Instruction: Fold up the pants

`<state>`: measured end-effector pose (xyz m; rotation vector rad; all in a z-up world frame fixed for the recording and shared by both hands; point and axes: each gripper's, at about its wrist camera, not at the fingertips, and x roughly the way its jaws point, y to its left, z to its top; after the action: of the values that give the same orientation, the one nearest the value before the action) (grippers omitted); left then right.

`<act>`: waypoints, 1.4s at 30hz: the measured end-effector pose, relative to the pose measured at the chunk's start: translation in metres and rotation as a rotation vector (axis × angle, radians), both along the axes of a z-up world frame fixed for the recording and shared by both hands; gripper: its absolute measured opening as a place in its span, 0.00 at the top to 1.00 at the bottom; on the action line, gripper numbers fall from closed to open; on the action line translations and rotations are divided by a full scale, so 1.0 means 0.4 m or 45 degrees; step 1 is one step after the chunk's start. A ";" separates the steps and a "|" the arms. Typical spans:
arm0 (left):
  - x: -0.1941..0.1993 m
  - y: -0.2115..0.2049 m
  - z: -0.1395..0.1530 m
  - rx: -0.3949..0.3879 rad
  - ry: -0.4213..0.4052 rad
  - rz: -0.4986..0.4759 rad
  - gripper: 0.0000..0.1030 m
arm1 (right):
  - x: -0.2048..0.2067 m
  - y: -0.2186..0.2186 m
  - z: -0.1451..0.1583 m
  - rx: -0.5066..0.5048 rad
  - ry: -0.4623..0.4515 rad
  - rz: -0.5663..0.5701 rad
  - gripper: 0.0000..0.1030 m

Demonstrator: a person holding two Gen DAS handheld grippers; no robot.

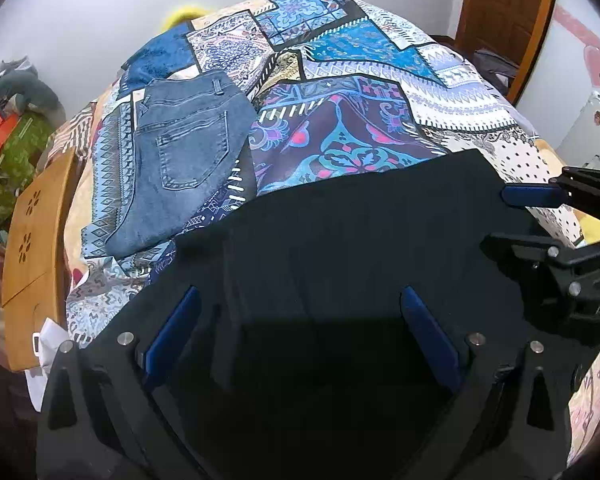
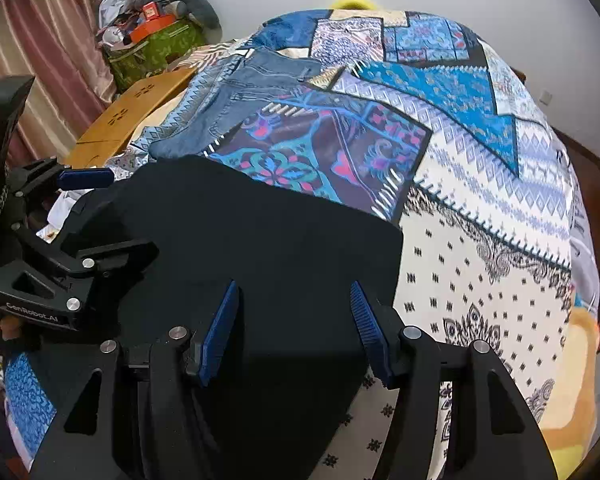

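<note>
Black pants (image 1: 340, 232) lie flat on the patterned bedspread (image 1: 340, 80), near the front edge; they also show in the right wrist view (image 2: 260, 240). My left gripper (image 1: 300, 304) is open, its blue pads over the black cloth, holding nothing. My right gripper (image 2: 294, 300) is open over the pants' right part, near their right edge. Each gripper shows in the other's view: the right one (image 1: 516, 216) at the pants' right side, the left one (image 2: 112, 208) at their left side. Folded blue jeans (image 1: 180, 156) lie further back on the left, also in the right wrist view (image 2: 236, 108).
A wooden board (image 1: 36, 256) stands along the bed's left side, with a green bag (image 2: 152, 56) and clutter behind it. A wooden door (image 1: 504, 12) is at the back right. The bedspread (image 2: 480, 240) stretches out to the right of the pants.
</note>
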<state>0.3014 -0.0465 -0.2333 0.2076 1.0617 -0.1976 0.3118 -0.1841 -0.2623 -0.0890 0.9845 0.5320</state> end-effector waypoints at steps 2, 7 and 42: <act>-0.002 0.006 -0.002 -0.008 0.012 0.002 0.02 | -0.011 -0.007 -0.004 -0.011 0.019 0.001 0.38; -0.032 0.027 -0.002 -0.021 0.011 0.035 0.02 | -0.054 -0.021 -0.004 -0.032 0.022 -0.009 0.35; -0.434 0.490 0.110 -0.299 -0.111 0.625 0.01 | -0.236 0.228 0.136 0.042 -0.180 0.055 0.31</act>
<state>0.1279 0.1493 -0.1895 -0.2546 0.9637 0.1293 0.2173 -0.0931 -0.2079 -0.1166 0.8373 0.5735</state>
